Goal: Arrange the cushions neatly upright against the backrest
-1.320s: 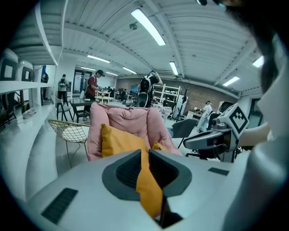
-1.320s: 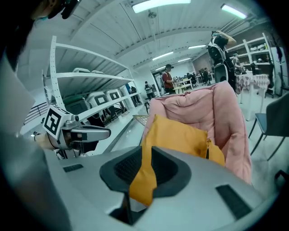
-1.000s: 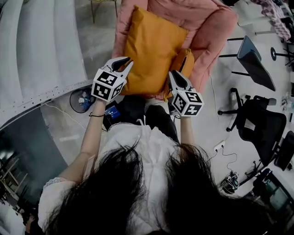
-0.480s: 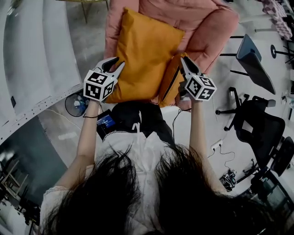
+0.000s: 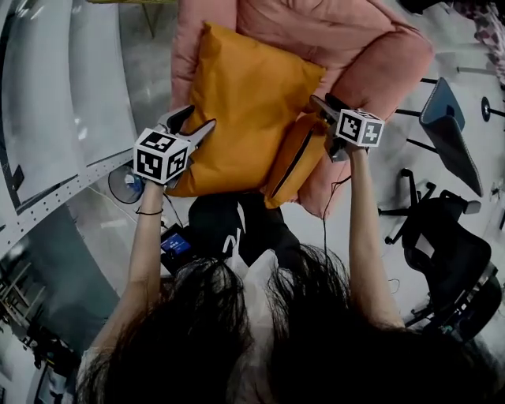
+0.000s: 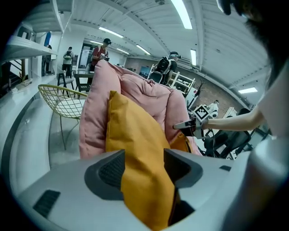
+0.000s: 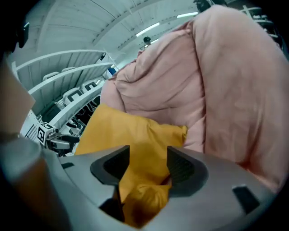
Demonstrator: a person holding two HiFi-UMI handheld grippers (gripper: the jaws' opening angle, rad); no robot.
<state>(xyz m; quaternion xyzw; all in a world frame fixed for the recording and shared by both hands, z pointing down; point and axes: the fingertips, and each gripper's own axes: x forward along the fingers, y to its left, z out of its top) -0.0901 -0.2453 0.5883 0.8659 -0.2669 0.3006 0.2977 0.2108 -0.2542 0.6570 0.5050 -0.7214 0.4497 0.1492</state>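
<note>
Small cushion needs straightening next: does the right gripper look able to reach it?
Likely yes: the right gripper, jaws just opened, sits at the small cushion with its orange fabric between them; nothing intervenes.

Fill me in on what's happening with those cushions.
A person works a gripper in each hand at a pink armchair. The left gripper straddles an edge of the large orange cushion, the right gripper a corner of the smaller orange cushion; both sets of jaws have just been opening, apparently letting go. The large cushion leans on the backrest, the smaller stands on edge beside it.
</note>
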